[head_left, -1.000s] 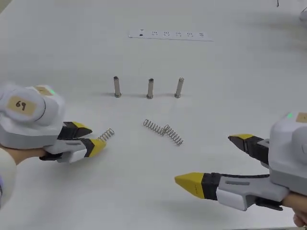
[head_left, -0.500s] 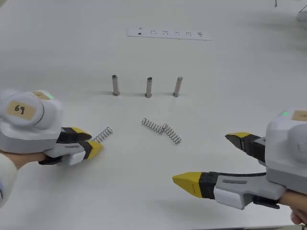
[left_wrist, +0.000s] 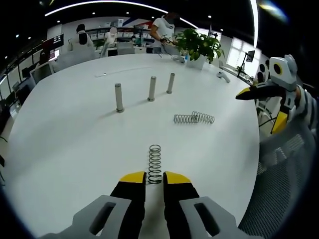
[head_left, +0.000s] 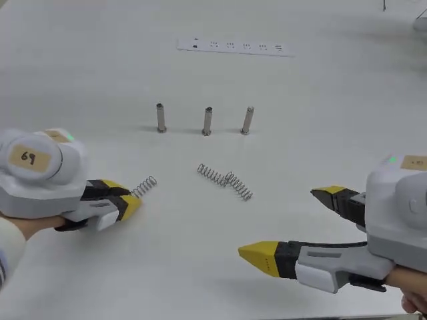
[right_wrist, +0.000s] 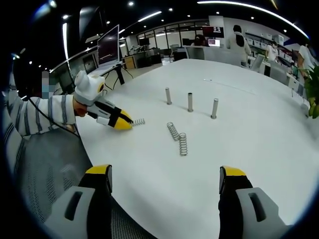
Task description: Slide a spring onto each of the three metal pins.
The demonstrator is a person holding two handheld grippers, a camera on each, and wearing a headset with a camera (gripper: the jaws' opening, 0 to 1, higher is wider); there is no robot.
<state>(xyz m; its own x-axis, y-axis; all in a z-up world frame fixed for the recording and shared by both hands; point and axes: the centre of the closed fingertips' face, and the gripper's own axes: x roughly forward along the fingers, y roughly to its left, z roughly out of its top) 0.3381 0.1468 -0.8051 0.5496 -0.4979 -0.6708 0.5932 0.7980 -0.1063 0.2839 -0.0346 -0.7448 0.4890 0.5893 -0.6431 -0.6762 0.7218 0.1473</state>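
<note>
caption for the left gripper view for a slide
Left gripper gripping one spring by its near end, three bare pins beyond, two springs lying aside.

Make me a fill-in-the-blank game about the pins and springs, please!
1. ___ metal pins stand upright in a row.
2. The left gripper has the end of a ___ at its yellow tips.
3. The right gripper is wide ___.
Missing words: three; spring; open.
</note>
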